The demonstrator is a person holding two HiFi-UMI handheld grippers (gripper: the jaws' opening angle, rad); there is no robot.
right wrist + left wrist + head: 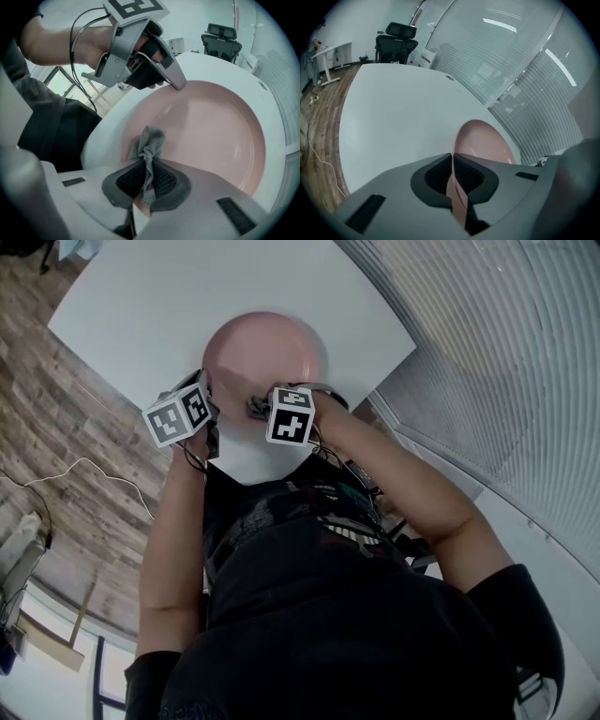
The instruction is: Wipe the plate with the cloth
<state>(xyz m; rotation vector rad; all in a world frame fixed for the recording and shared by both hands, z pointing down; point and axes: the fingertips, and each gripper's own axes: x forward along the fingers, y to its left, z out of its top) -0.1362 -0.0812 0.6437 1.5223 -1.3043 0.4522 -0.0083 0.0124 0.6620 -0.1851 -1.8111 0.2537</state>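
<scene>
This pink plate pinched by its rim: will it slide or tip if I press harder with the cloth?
Likely rigid: the plate holds its shape with only the left claw shut on its rim. Its glossy face and the smooth table suggest it could slide if that grip loosens. Pressing the cloth near the rim might tip it.

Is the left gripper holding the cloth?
No, the left gripper grips the rim of the pink plate; the grey cloth is pinched in the right gripper.

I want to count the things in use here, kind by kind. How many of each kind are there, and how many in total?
Plate: 1
Cloth: 1
Grippers: 2 (left gripper, right gripper)
Total: 4
</scene>
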